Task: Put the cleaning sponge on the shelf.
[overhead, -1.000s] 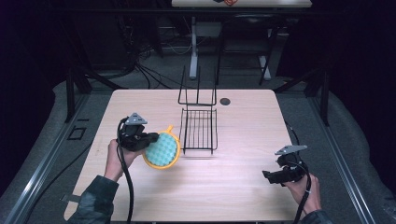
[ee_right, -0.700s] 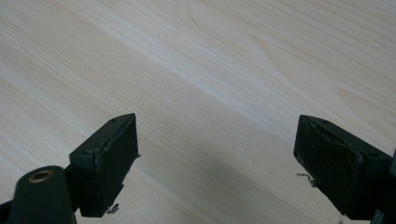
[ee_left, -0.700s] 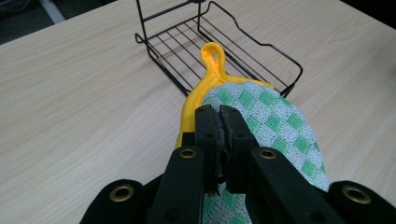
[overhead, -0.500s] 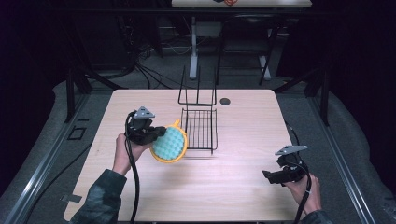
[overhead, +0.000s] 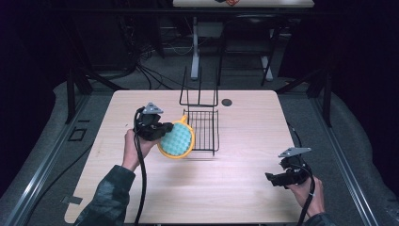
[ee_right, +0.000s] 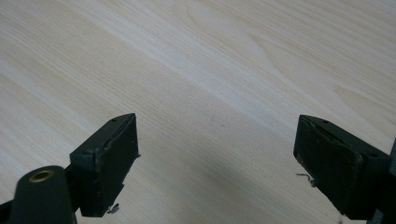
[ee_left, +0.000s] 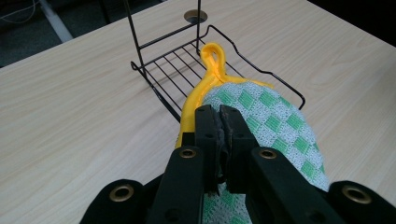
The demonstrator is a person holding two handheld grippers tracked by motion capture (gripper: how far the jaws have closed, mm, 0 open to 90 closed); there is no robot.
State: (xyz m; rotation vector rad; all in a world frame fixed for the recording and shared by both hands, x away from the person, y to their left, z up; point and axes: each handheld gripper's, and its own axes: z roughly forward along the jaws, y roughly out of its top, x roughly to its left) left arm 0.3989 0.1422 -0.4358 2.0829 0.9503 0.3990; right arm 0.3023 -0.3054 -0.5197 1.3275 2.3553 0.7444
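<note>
The left gripper [overhead: 162, 132] — jaws pinched on the round pot holder [overhead: 177, 139] — holds it just left of the wire rack [overhead: 203, 131], its yellow loop [ee_left: 214, 52] pointing over the rack's edge, while the right gripper [overhead: 273, 180] — jaws wide and empty — sits well apart.

The setting was a lab-style recording room: a bare wooden table [overhead: 197, 188] stood on grey floor mats [overhead: 357, 141], with loose cables [overhead: 155, 75] and metal stand legs [overhead: 194, 42] beyond its far edge, in darkness.

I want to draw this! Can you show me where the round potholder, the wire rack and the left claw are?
round potholder [overhead: 178, 139]: high view, on its green checked middle.
wire rack [overhead: 205, 132]: high view, on its flat wire floor.
left claw [ee_left: 219, 122]: left gripper view, between its tips, shut on the potholder's edge.
</note>
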